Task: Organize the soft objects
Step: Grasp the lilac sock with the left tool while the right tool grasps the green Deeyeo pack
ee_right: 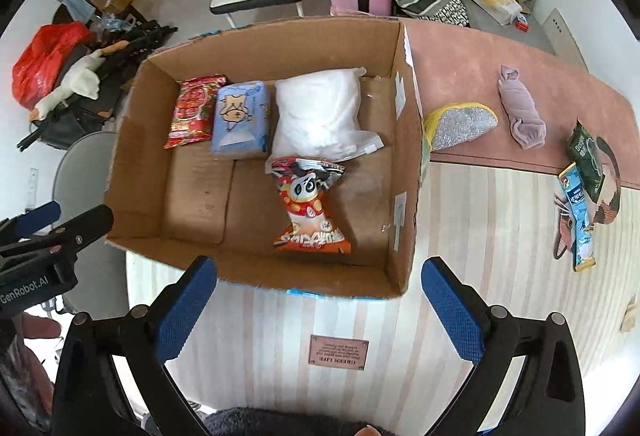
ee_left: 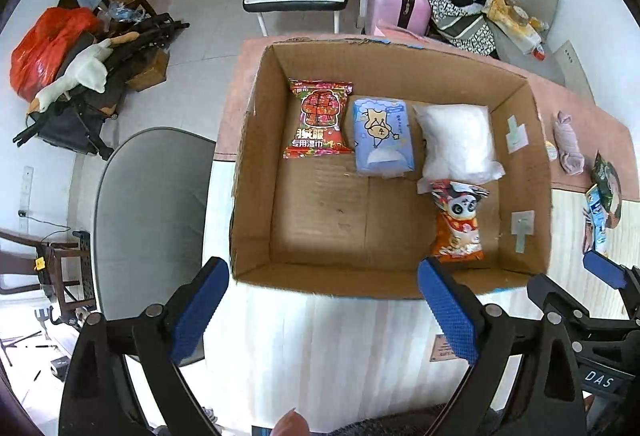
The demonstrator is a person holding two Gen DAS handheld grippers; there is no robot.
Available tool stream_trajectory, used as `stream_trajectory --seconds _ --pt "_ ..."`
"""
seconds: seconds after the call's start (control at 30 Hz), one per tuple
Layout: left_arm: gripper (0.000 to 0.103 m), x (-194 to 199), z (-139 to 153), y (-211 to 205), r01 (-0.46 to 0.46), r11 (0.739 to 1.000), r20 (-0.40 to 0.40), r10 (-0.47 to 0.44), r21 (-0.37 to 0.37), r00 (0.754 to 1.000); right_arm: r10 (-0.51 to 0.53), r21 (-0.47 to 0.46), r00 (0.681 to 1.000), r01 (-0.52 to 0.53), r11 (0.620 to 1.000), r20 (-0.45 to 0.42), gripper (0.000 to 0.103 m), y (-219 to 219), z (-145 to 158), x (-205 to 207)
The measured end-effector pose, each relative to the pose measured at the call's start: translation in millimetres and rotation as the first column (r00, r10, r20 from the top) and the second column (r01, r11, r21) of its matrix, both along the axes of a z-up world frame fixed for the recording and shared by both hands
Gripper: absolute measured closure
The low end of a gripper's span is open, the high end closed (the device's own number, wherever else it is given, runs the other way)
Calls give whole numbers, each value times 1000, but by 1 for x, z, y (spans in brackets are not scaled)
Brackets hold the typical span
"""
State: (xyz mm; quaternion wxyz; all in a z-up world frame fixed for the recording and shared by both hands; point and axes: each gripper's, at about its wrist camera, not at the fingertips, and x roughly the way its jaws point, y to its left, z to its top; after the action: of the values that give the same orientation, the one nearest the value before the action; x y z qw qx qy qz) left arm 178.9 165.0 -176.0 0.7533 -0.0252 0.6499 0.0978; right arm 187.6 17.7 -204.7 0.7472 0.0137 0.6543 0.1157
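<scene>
The left gripper [ee_left: 322, 292] is hovering with its blue-padded fingers [ee_left: 450, 312] spread wide and gripping nothing, just in front of the near wall of an open cardboard box [ee_left: 256, 139]. The right gripper [ee_right: 320, 290] is hanging beside it over the striped table mat [ee_right: 460, 220], its jaws likewise parted and empty, aimed at the box's near right corner.

Inside the box, four soft packs are lying on the floor. A red floral wet-wipe packet [ee_left: 319, 119], a light blue tissue pack [ee_left: 383, 136] and a white padded bag [ee_left: 457, 141] are sitting in a row toward the far wall, close together. An orange panda snack bag [ee_right: 309, 205] is resting in front of the white bag, its top edge touching the white bag's plastic flap.

Outside the box, on the pink cloth [ee_right: 472, 51] to the right, a yellow-edged silver scouring sponge [ee_right: 460, 127] is lying just beside the box wall, with a rolled mauve sock [ee_right: 520, 111] farther right. A dark green packet [ee_right: 588, 159] and a blue sachet [ee_right: 580, 215] are lying near the table's right edge, overlapping where cloth meets mat.
</scene>
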Motion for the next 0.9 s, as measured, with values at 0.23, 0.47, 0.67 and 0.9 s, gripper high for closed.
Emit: stream_trajectory --seconds 0.23,0.47,0.67,0.9 --pt "3 -8 31 -21 -49 999 83 49 -4 995 16 82 999 -20 996 50 0 -19 30 -6" --pt "0 35 60 -101 45 999 189 -44 2 981 -71 120 987 53 991 146 0 -98 57 11" --pt "0 104 34 -207 196 979 128 -187 -55 974 -157 -20 975 163 987 158 0 -219 50 52" --pt "0 185 -56 -301 206 965 -91 -223 -164 970 -178 -188 983 185 965 55 0 -347 -9 117"
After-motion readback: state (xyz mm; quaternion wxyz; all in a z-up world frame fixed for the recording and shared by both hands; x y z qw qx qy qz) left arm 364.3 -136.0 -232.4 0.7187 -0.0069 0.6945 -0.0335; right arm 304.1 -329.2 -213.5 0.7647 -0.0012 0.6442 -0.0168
